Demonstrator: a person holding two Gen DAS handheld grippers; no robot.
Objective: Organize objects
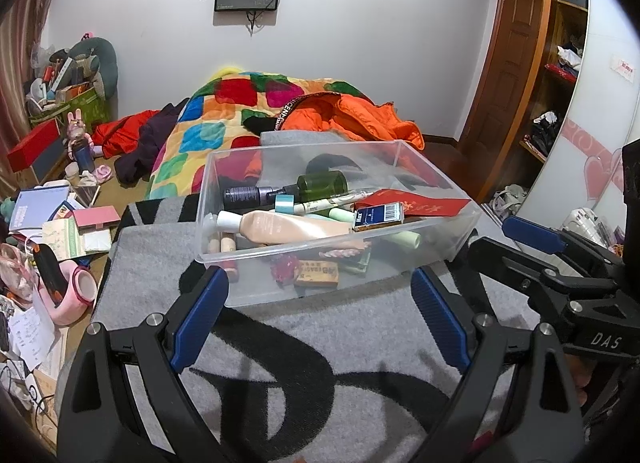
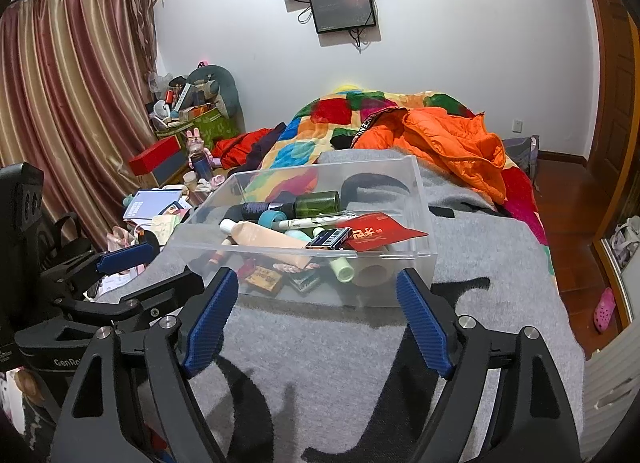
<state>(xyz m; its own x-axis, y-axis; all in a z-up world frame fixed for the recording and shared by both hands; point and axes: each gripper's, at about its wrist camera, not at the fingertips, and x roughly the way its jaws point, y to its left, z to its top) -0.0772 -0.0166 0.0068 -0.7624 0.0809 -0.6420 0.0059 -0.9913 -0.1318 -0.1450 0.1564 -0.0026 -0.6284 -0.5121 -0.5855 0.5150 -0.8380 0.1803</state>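
Note:
A clear plastic box (image 1: 436, 183) (image 2: 420, 191) sits on a grey blanket (image 1: 320, 343) (image 2: 340, 363) on the bed. It holds several small items: a peach tube (image 1: 288, 227) (image 2: 268, 239), a green bottle (image 1: 322, 185) (image 2: 316, 203), a red envelope (image 1: 416, 203) (image 2: 380, 237), a blue card pack (image 1: 378, 217) (image 2: 330, 239). My left gripper (image 1: 320, 279) is open and empty just short of the box's near wall. My right gripper (image 2: 318, 279) is open and empty at the same wall. Each gripper shows at the other view's edge, the right one (image 1: 532, 237) and the left one (image 2: 124, 255).
A patchwork quilt (image 1: 224, 111) (image 2: 320, 131) and an orange jacket (image 1: 360, 119) (image 2: 452, 143) lie behind the box. The floor at the left is cluttered with books, boxes and toys (image 1: 52, 223) (image 2: 168, 199). A wardrobe (image 1: 560, 83) stands at the right.

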